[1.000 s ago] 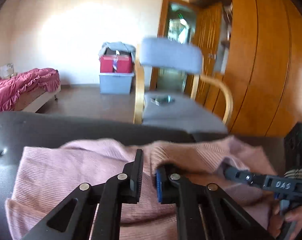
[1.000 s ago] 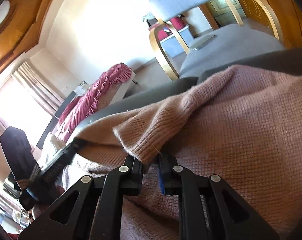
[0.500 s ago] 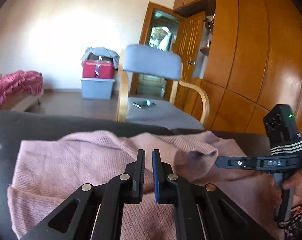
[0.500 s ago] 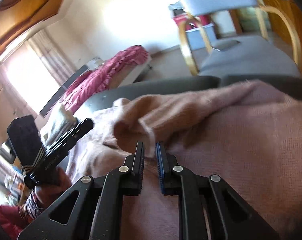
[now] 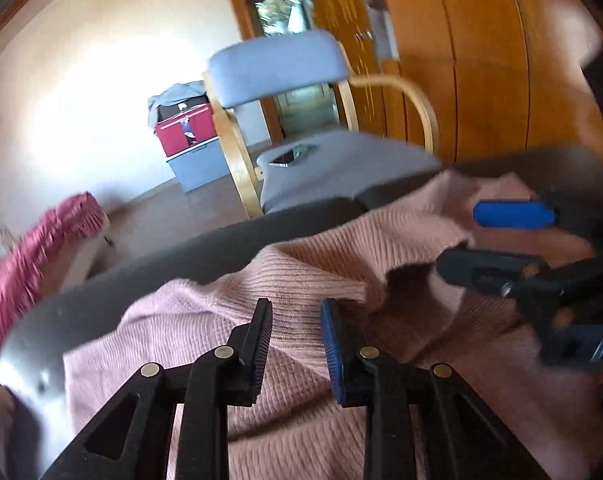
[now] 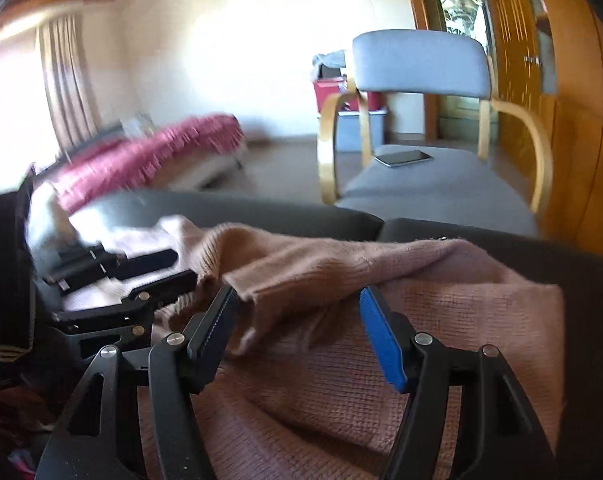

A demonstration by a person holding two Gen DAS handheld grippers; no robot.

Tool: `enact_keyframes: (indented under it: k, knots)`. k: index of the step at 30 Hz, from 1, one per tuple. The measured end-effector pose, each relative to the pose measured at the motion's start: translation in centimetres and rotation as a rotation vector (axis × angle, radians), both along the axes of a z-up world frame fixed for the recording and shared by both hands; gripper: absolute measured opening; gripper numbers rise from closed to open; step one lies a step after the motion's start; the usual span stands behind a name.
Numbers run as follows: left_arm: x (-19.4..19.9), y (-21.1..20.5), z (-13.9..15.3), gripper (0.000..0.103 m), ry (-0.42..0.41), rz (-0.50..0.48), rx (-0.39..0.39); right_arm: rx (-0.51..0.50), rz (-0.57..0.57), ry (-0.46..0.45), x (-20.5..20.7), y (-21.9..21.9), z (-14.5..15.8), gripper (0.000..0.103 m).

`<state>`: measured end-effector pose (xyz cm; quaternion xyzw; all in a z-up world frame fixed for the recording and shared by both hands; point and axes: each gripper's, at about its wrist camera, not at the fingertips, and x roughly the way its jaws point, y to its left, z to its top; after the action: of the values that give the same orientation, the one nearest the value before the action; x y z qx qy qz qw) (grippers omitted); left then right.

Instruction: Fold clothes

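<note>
A sunlit bedroom with wooden wardrobes; a grey-cushioned armchair (image 6: 421, 120) stands just behind a dark padded surface (image 5: 181, 264). In front of the chair, a pink knitted sweater (image 5: 301, 280) lies on that surface, one part doubled over, probably a fold just laid. Both grippers tilt downward above it. The left gripper (image 5: 297, 344) and right gripper (image 6: 297, 320) are opening, pinching nothing; knit lies beneath.
</note>
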<state>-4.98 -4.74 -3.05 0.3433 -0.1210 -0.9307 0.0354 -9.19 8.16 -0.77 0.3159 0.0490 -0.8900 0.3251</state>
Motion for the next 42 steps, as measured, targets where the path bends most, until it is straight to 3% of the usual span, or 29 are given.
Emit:
enact_keyframes:
  k: [2,4,5,6,8,11,13,18,20,27,32,35,38,40,42]
  knots:
    - [-0.5,-0.4,-0.3,0.025,0.012,0.031,-0.007,0.059,0.013,0.017,-0.1,-1.1,-0.3,0.052]
    - [-1.0,-1.0,-0.7,0.025,0.022,0.060,0.000,0.101,-0.006,0.027,-0.5,-2.1,-0.8,0.010]
    - [-1.2,-1.9,-0.9,0.025,0.018,0.072,0.046,0.097,-0.016,0.026,-0.7,-2.2,-0.9,0.005]
    - [-1.2,-2.9,-1.0,0.023,0.014,0.081,0.107,0.092,-0.024,0.025,-0.8,-2.3,-1.0,0.005]
    - [-0.4,-4.9,-0.4,0.001,0.058,0.113,0.200,0.056,-0.034,0.031,-0.7,-1.5,-0.7,0.004]
    - [1.6,-7.6,0.7,0.000,0.153,0.140,0.317,-0.060,-0.025,0.008,-0.6,0.4,0.2,0.003]
    - [3.1,-8.5,1.2,0.000,0.209,0.135,0.338,-0.113,0.007,-0.033,-0.5,0.9,0.5,0.003]
    - [5.6,-9.2,2.1,0.001,0.260,0.043,0.431,-0.119,0.055,-0.121,-0.6,0.8,-0.2,0.003]
    - [4.7,-8.0,2.3,0.017,0.207,-0.015,0.428,-0.090,0.039,-0.164,-1.0,0.8,-1.1,0.003]
    - [-0.3,-1.6,2.1,0.019,0.080,-0.139,0.191,-0.099,0.023,-0.283,-2.2,1.7,-3.4,0.003]
    - [-3.5,-0.5,-0.4,0.023,-0.115,-0.139,0.039,-0.101,0.017,-0.304,-2.4,2.0,-3.9,0.003]
    - [-1.4,-1.9,-1.2,0.023,-0.126,-0.185,0.062,-0.122,0.006,-0.337,-3.1,2.4,-4.3,0.003]
    - [0.0,-3.8,-1.5,0.023,-0.107,-0.191,0.183,-0.134,0.024,-0.365,-3.4,2.4,-4.4,0.004]
    - [0.5,-4.8,-1.6,0.023,-0.082,-0.202,0.248,-0.131,0.040,-0.356,-3.0,2.5,-3.7,0.011]
    - [0.6,-5.1,-1.6,0.023,-0.081,-0.208,0.280,-0.156,0.061,-0.285,-2.2,3.0,-1.7,0.012]
